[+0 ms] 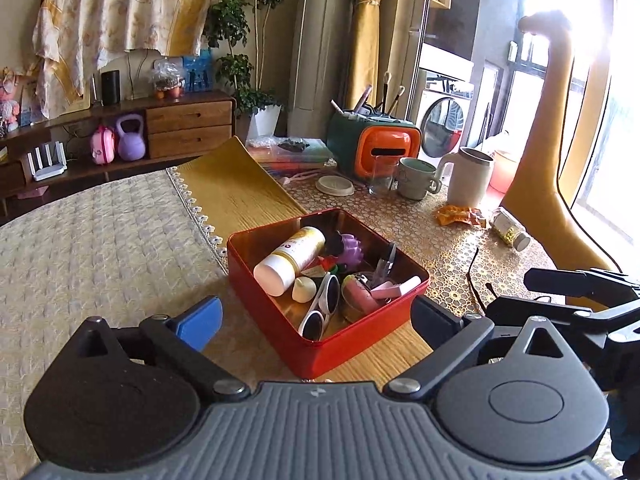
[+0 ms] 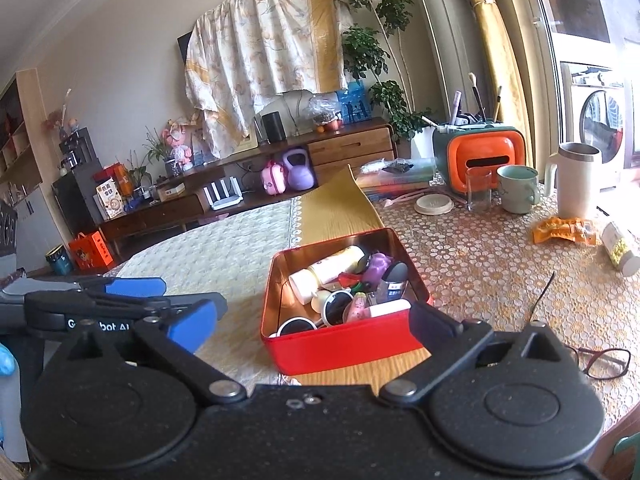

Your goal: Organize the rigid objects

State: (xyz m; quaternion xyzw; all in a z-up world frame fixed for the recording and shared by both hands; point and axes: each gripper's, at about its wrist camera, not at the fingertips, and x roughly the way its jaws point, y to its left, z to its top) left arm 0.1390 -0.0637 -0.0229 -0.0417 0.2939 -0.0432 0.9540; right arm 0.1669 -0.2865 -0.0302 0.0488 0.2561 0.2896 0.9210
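A red tin box [image 1: 320, 344] sits on the yellow runner just ahead of both grippers. Inside lie a white and yellow bottle [image 1: 288, 260], a purple toy [image 1: 352, 250], white sunglasses [image 1: 320, 308] and several small pink items. My left gripper [image 1: 318, 320] is open, its pads wide of the box's near corner and not touching it. My right gripper [image 2: 314, 324] is open too, facing the same box [image 2: 344, 348] from the right with nothing in its jaws. Each gripper shows in the other's view: the right gripper [image 1: 516, 292] and the left gripper [image 2: 180, 294]. Dark-framed eyeglasses [image 2: 604, 362] lie on the table at right.
Farther back stand an orange and green holder [image 1: 376, 144] with brushes, a glass [image 1: 380, 176], a green mug [image 1: 416, 178] and a white jug [image 1: 470, 176]. An orange snack packet [image 1: 460, 216], a small jar [image 1: 510, 228] on its side and a round lid [image 1: 336, 185] lie nearby.
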